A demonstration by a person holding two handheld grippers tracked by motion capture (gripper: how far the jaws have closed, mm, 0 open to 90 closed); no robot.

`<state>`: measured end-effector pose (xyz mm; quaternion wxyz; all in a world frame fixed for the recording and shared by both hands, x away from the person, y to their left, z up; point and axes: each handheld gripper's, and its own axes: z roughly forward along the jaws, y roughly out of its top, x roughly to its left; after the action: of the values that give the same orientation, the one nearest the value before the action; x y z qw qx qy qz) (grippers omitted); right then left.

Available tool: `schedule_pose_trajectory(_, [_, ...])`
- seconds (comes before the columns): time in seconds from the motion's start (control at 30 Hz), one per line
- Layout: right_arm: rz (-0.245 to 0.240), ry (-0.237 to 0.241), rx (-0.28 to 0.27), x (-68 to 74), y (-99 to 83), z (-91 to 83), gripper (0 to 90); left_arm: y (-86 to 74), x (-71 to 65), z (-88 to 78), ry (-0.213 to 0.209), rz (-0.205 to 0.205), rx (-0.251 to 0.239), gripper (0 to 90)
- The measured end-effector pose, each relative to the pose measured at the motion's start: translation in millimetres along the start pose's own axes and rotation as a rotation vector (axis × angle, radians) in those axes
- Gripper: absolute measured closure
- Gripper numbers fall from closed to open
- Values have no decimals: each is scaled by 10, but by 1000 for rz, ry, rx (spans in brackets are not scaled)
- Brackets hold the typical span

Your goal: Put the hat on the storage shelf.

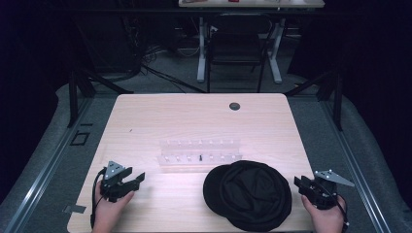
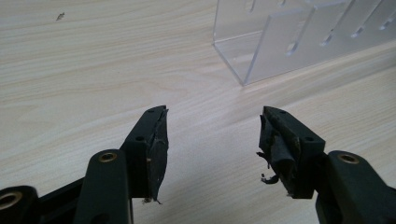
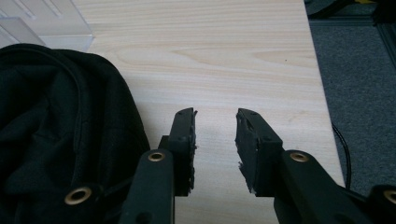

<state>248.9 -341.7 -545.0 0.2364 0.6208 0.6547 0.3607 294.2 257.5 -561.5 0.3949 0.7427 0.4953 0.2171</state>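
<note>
A black cloth cap (image 1: 248, 194) lies on the wooden table (image 1: 194, 121) near its front edge, right of the middle; its fabric also fills the left of the right gripper view (image 3: 56, 130). My right gripper (image 1: 302, 184) rests just right of the cap, near the table's right edge, jaws apart with nothing between them (image 3: 215, 116). At the front left my left gripper (image 1: 138, 178) stands open over bare wood (image 2: 212, 114), pointing toward a clear acrylic rack (image 1: 200, 154), whose corner shows ahead (image 2: 280, 42).
The rack holds a small dark item (image 1: 200, 157) in one slot. A round black grommet (image 1: 234, 106) sits near the table's far edge. Grey carpet (image 3: 359, 93) lies beyond the right edge; a chair (image 1: 236, 48) and another table stand behind.
</note>
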Motion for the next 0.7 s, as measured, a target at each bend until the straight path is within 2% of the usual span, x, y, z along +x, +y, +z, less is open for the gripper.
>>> schedule_pose_trajectory(0.1, [4, -7, -5, -2, 15, -40, 683, 17, -18, 10, -4, 7, 5, 424])
schedule_pose_trajectory(0.17, [27, -6, -12, 20, 50, -114, 682, 9, -33, 12, -4, 18, 13, 432])
schedule_pose_trajectory(0.27, [32, -3, 13, 70, 112, -153, 675, -10, -44, 7, -1, 22, 20, 437])
schedule_pose_trajectory(0.37, [10, -13, 42, 108, 153, -170, 676, -5, -58, -4, -6, 30, 20, 437])
schedule_pose_trajectory(0.47, [5, 10, 108, 153, 253, -234, 675, -6, -72, -18, -8, 38, 16, 437])
schedule_pose_trajectory(0.5, [5, 10, 108, 153, 253, -234, 675, -8, -72, -22, -8, 40, 19, 437])
schedule_pose_trajectory(0.53, [26, 38, 162, 165, 305, -265, 678, -16, -67, -30, -8, 39, 21, 437])
schedule_pose_trajectory(0.57, [26, 38, 162, 165, 305, -265, 678, -16, -67, -30, -8, 39, 21, 436])
schedule_pose_trajectory(0.6, [41, 47, 211, 196, 350, -293, 679, -22, -63, -33, -5, 33, 16, 436])
schedule_pose_trajectory(0.63, [41, 47, 211, 196, 350, -293, 679, -22, -63, -33, -5, 33, 16, 436])
schedule_pose_trajectory(0.67, [32, 50, 246, 221, 392, -320, 680, -22, -59, -37, -3, 33, 18, 436])
schedule_pose_trajectory(0.7, [32, 50, 246, 221, 392, -320, 680, -24, -55, -39, -4, 31, 18, 436])
